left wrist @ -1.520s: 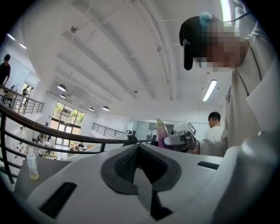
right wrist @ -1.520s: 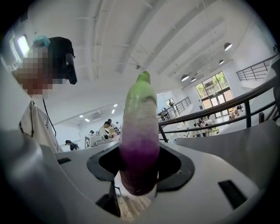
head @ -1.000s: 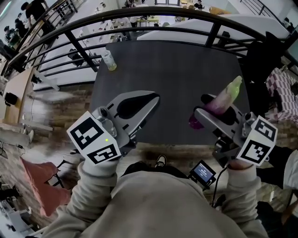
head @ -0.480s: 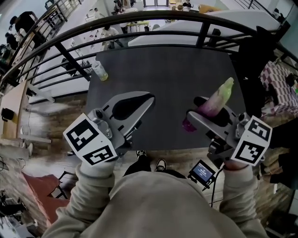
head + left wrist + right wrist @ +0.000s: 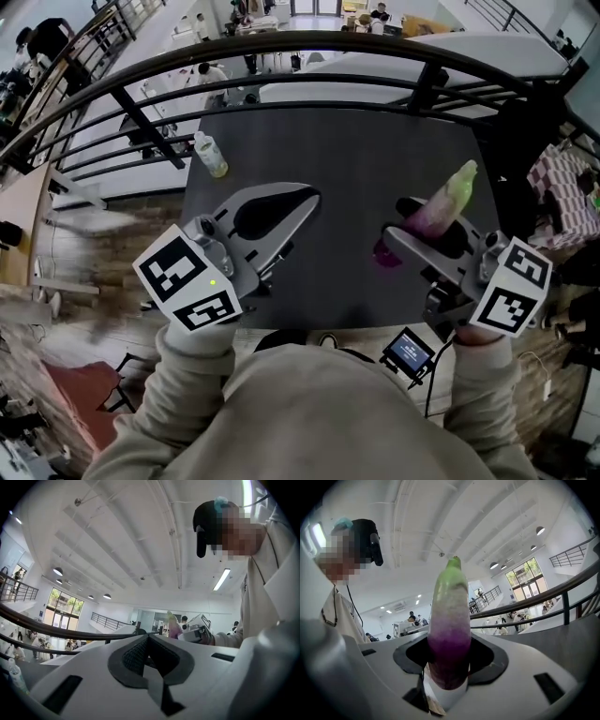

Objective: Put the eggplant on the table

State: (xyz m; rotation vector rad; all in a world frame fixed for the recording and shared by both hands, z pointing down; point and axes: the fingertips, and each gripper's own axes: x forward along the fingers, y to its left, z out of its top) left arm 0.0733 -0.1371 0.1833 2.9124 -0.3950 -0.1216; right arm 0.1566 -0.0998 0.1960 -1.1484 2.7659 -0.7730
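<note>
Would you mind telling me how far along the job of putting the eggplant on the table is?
Done: the eggplant is picked up, gripped at its purple end by the right gripper. In hand: it is held upright over the dark table, apparently not resting on it. Left: lowering it onto the table and opening the jaws. The left gripper is shut and empty.

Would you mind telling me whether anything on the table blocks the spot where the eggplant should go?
Nothing visible does: the eggplant, held in the right gripper, is over bare table; the only bottle stands at the far left corner.
</note>
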